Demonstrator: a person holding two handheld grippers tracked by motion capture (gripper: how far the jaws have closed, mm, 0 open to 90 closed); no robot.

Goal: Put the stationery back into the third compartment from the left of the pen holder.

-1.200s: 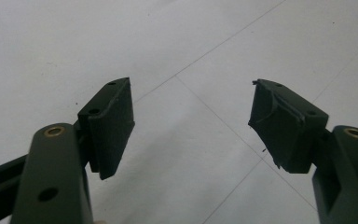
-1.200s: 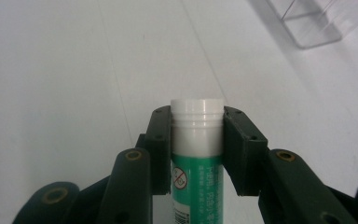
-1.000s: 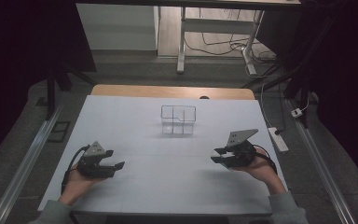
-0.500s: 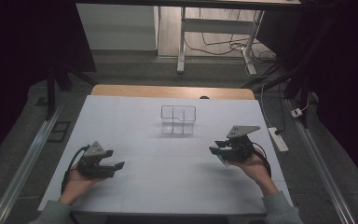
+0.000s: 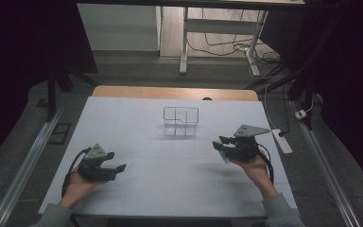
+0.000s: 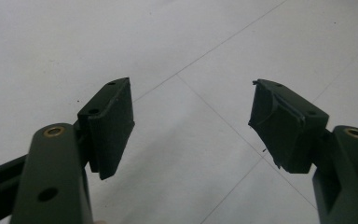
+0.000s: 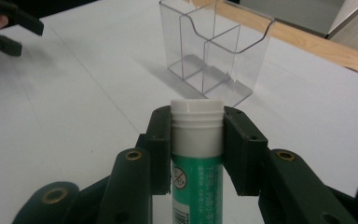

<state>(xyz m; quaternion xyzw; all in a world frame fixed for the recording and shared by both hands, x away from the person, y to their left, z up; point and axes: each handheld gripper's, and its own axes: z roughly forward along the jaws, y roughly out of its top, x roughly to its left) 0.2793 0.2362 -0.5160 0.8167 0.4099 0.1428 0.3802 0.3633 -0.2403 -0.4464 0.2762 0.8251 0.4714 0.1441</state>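
The left gripper (image 5: 105, 166) rests low over the white worktop (image 5: 137, 127), its fingers (image 6: 109, 123) released and spread wide with only bare sheet and thin seam lines between them. It holds nothing.

Ahead of both grippers, roughly midway between them and farther from the person, stands a clear plastic organiser (image 5: 181, 121), upright, with inner walls dividing it into compartments, all of them empty. It looks thin-walled, light and easy to tip or slide on the smooth sheet, so anything lowered into it should probably go in gently and straight down.

The right gripper (image 5: 224, 146) has its fingers (image 7: 159, 147) clenched on a tube (image 7: 196, 149) with a white ribbed cap and a green-and-white label. The tube sits between the pads, gripped just under the cap, and its capped end points toward the organiser. It looks rigid, cylindrical, light and somewhat slick, so it could pivot or slip in a two-point hold; the grip near the cap seems sound, since the ribs give some purchase.

The worktop is flat, matt and uncluttered, with a wooden edge along its far side. Beyond it the room is dim: table legs, trailing cables and a power strip on the floor to the right of the right-hand fingers.
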